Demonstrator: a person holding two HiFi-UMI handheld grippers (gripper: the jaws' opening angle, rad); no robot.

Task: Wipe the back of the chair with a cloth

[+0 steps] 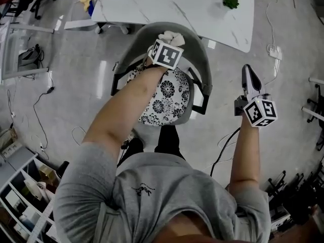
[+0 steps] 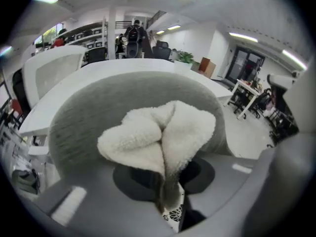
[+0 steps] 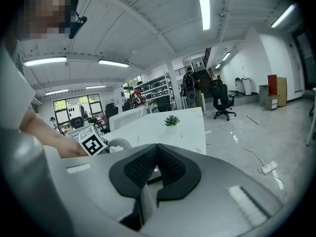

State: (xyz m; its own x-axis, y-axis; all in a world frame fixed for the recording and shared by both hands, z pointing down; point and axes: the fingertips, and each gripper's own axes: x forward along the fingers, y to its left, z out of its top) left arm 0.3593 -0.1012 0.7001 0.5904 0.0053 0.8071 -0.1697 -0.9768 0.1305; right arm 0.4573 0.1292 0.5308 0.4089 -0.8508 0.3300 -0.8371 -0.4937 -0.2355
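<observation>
At curved grey chair back [image 2: 94, 107] | left tongs [image 2: 165, 189] clamp fluffy white cloth [image 2: 163, 132] | right tongs [image 3: 157, 163] closed, empty

The cloth [image 2: 163, 132] is thick white fleece, nubbly and matt. The chair [image 2: 94, 112] back is grey woven fabric, finely ribbed, and its seat cushion [image 1: 169, 97] is black-and-white printed cloth. Beyond the chair, the desk [image 1: 177, 4] top is smooth and marble-veined. The floor [image 1: 76, 65] around the chair is glossy.
</observation>
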